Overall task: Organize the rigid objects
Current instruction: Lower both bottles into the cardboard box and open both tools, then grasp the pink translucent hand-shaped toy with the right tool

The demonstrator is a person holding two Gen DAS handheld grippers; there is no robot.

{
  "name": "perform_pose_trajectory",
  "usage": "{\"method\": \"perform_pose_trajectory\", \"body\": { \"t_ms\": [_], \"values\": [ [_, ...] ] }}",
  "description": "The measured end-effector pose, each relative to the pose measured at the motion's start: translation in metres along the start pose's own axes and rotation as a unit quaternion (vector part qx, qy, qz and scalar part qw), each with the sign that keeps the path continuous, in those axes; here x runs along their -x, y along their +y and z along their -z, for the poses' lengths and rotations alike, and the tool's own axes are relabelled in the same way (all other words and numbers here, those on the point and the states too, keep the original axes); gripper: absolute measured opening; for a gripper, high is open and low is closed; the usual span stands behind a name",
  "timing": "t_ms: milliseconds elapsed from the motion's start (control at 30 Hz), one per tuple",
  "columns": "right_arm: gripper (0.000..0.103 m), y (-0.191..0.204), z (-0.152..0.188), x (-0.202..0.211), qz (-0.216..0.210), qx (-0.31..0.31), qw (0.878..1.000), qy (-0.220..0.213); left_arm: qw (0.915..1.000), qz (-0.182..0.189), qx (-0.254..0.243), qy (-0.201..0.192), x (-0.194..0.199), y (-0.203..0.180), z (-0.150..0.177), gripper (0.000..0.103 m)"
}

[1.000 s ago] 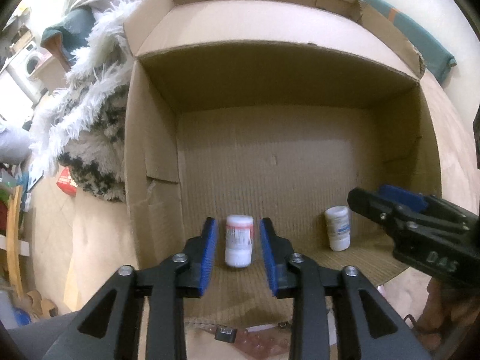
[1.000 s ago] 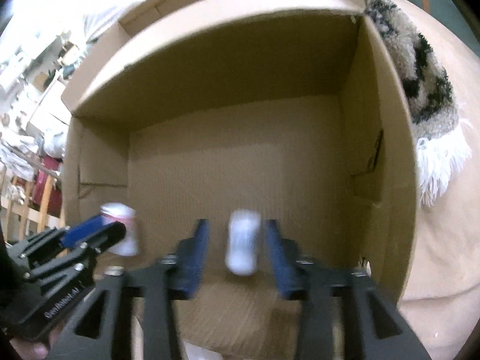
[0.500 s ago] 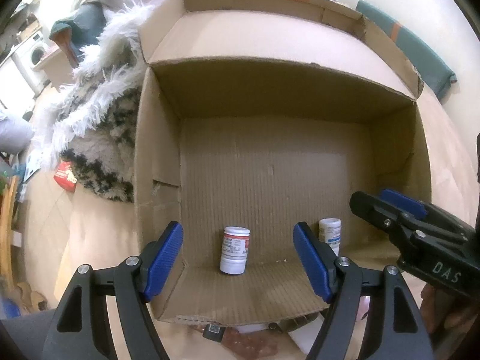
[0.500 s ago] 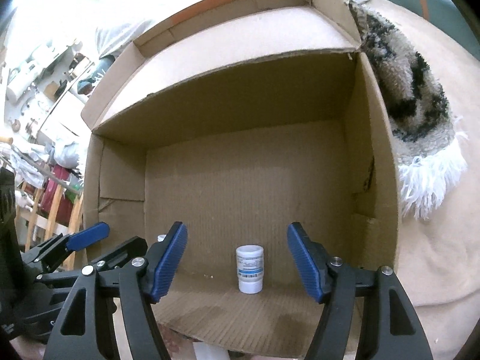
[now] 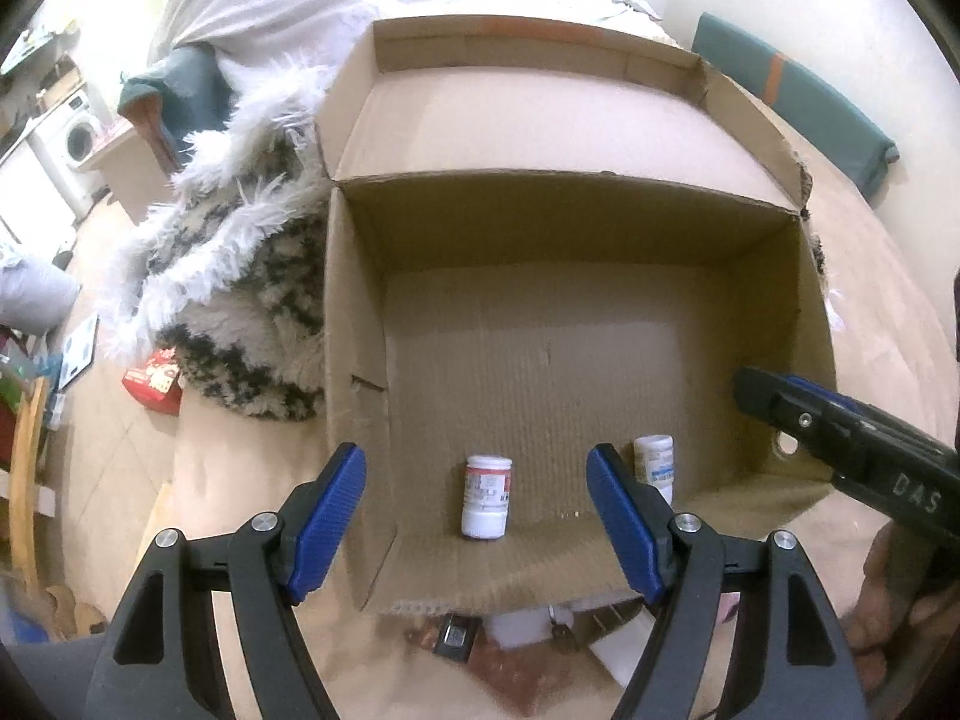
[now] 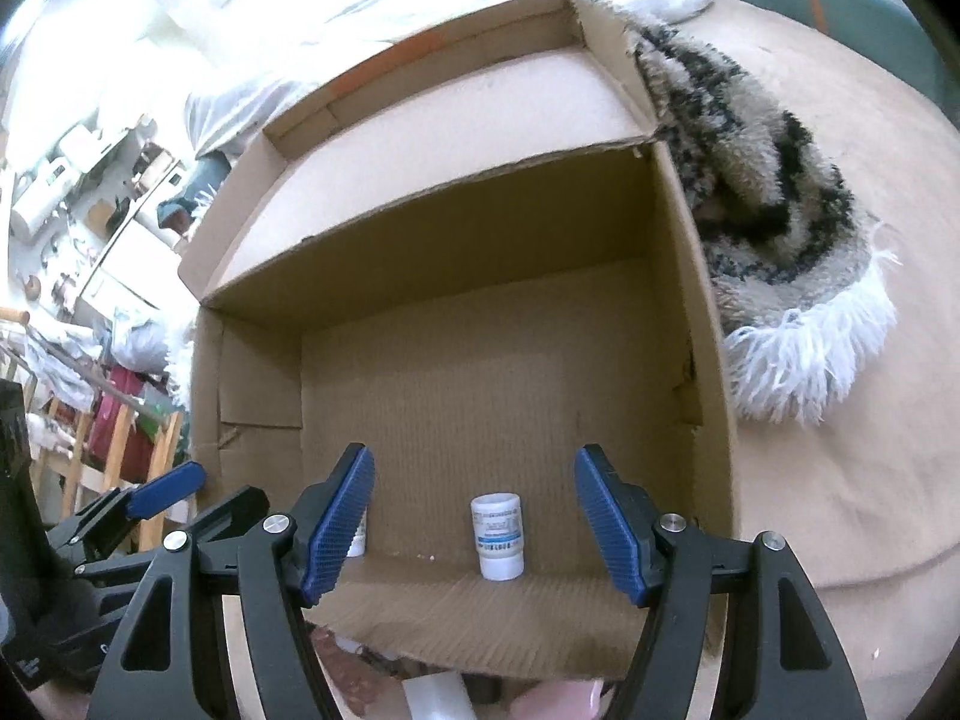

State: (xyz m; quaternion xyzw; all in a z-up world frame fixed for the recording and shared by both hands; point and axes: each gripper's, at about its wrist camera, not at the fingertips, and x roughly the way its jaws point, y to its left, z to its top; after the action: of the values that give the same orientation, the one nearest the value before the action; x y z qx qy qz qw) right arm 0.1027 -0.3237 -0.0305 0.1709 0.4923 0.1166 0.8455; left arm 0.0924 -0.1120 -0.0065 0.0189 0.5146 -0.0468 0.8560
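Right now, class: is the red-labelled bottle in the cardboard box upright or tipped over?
Upright. The red-labelled bottle stands on its base on the cardboard box floor, cap on top, free between the open left gripper's fingers.

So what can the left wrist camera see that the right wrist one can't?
Only the left wrist view shows the washing machine and red packet on the floor. Only the right wrist view shows cluttered shelves. Both show the cardboard box with two upright bottles standing apart: the red-labelled bottle and blue-labelled bottle, plus both open grippers.
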Motion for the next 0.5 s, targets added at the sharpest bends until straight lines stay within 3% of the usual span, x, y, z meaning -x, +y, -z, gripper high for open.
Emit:
{"method": "perform_pose_trajectory", "body": {
  "t_ms": [500],
  "values": [
    [0.073, 0.009, 0.041, 0.04, -0.004, -0.007, 1.0, -0.009, 0.9993, -0.009, 0.037, 0.003, 0.04, 0.034, 0.039, 0.074]
  ]
}}
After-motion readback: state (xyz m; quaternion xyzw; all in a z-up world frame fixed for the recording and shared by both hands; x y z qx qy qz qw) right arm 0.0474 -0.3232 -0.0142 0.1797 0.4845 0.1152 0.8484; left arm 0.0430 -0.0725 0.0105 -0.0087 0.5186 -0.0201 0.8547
